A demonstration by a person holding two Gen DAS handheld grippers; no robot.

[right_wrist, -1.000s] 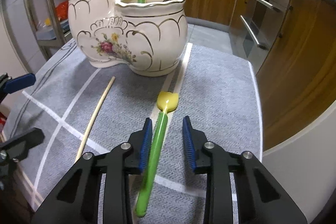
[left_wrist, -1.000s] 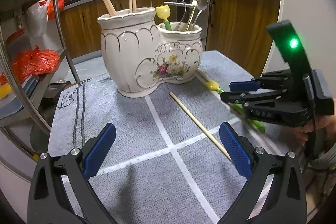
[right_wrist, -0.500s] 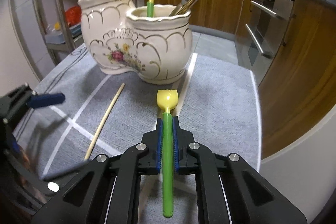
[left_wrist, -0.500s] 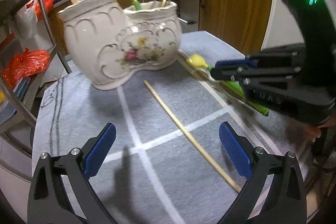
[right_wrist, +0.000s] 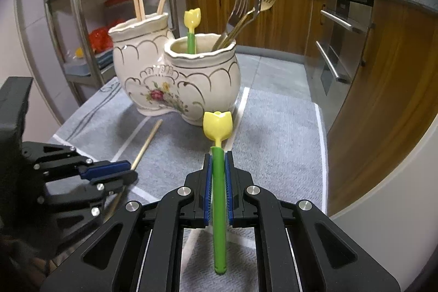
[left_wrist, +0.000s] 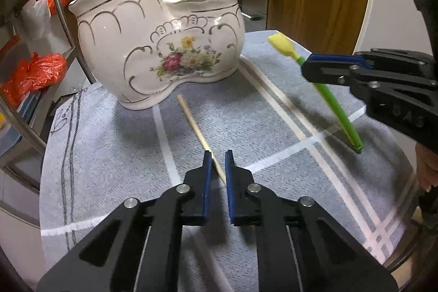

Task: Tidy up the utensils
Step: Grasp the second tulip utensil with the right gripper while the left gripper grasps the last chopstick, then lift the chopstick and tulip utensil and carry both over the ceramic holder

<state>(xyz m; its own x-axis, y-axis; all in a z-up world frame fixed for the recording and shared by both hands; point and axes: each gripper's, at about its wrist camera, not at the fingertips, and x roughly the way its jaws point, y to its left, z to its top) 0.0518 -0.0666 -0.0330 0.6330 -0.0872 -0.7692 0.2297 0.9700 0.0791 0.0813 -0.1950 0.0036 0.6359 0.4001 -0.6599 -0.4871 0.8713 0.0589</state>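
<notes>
A gray cloth (left_wrist: 115, 155) covers the table in front of you. On it stands a big white double pot (left_wrist: 153, 45) with painted flowers. Its taller side holds wooden sticks (right_wrist: 138, 4), and its lower side holds forks (right_wrist: 246, 15) and a tulip spoon (right_wrist: 191, 26). Your right gripper (right_wrist: 218, 171) is squeezed tight on the green handle of another yellow tulip spoon (right_wrist: 218, 125), lifted off the cloth. Your left gripper (left_wrist: 218, 168) has just snapped nearly closed around a thin wooden chopstick (left_wrist: 191, 119) lying on the cloth near the pot.
</notes>
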